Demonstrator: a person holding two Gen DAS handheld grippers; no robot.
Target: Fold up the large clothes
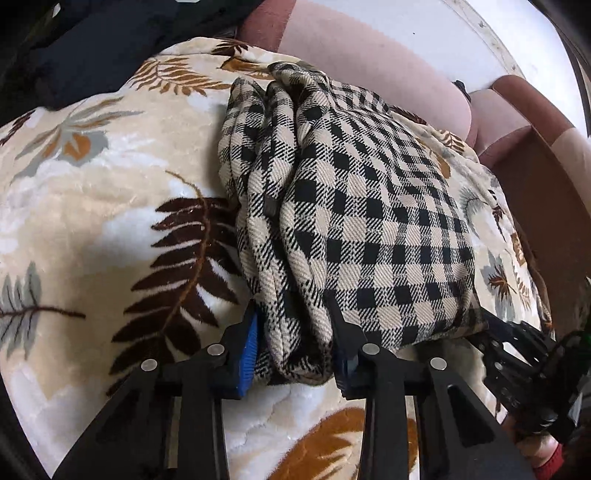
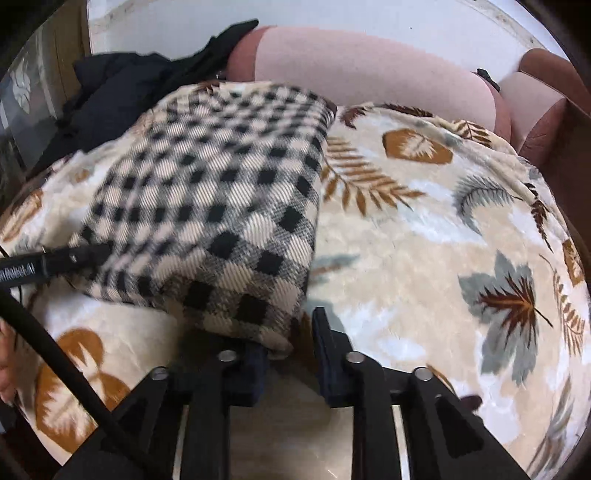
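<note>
- Folded black-and-cream checked garment (image 1: 354, 206) sits on a leaf-print fleece blanket (image 1: 92, 206) spread over the seat, roughly mid-blanket with its near edge toward both grippers.
- Behind it there's a pink sofa backrest (image 2: 362, 66), plus a heap of dark clothing (image 2: 110, 92) at the far left, touching the blanket's far edge. White wall (image 2: 332, 14) above that.
- Left gripper (image 1: 295, 332): fingers spread around the bunched near-left fold of the checked garment, cloth filling the gap between them. Blue pad (image 1: 249, 347) shows on the left finger. Looks like a grip on that thick fold, pads pressed into the fabric.
- Right gripper (image 2: 288, 343): fingers apart, near-right corner of the garment draped over the left finger (image 2: 255, 365), right finger bare. Can't tell if it actually has the cloth.
- Right of the garment the blanket is open, only leaf print out to the right edge, where the sofa arm (image 2: 535, 96) rises.
- A black cable (image 2: 55, 350) crosses the near-left in the right wrist view.
- Writing: white letters on the other gripper's finger at the left edge there, partly cut off, too blurry to read properly.
</note>
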